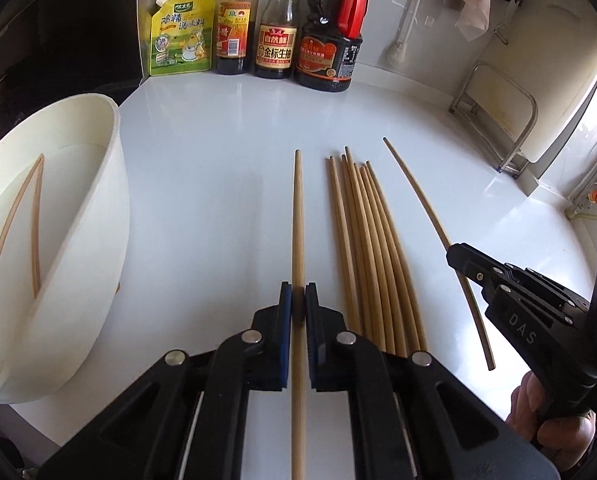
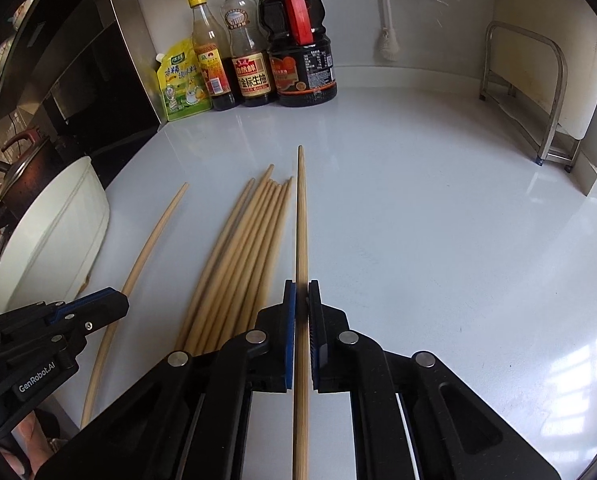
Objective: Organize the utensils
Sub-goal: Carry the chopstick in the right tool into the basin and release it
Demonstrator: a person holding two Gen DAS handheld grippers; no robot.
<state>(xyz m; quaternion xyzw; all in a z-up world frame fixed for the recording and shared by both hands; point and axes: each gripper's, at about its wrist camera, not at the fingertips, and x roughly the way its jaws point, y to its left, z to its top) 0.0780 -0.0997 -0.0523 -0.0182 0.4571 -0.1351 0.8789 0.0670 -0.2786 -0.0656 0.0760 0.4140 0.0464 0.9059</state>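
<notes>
In the left wrist view my left gripper (image 1: 298, 298) is shut on a single wooden chopstick (image 1: 298, 216) that points away over the white counter. Right of it lies a bundle of several chopsticks (image 1: 362, 240). Further right, my right gripper (image 1: 460, 258) is shut on another chopstick (image 1: 422, 208). A white tub (image 1: 94, 208) at the left holds two chopsticks (image 1: 37, 224). The right wrist view shows the right gripper (image 2: 301, 300) clamped on its chopstick (image 2: 301, 220). The bundle (image 2: 250, 248) lies to its left, and beyond that is the left gripper (image 2: 112, 300) with its chopstick (image 2: 150, 244).
Three sauce bottles (image 1: 276, 40) and a yellow-green pouch (image 1: 180, 36) stand along the back wall. A metal rack (image 2: 538, 92) is at the back right. A brush (image 2: 385, 46) hangs on the wall. A dark pot (image 2: 18, 172) and the stove sit left of the tub (image 2: 58, 232).
</notes>
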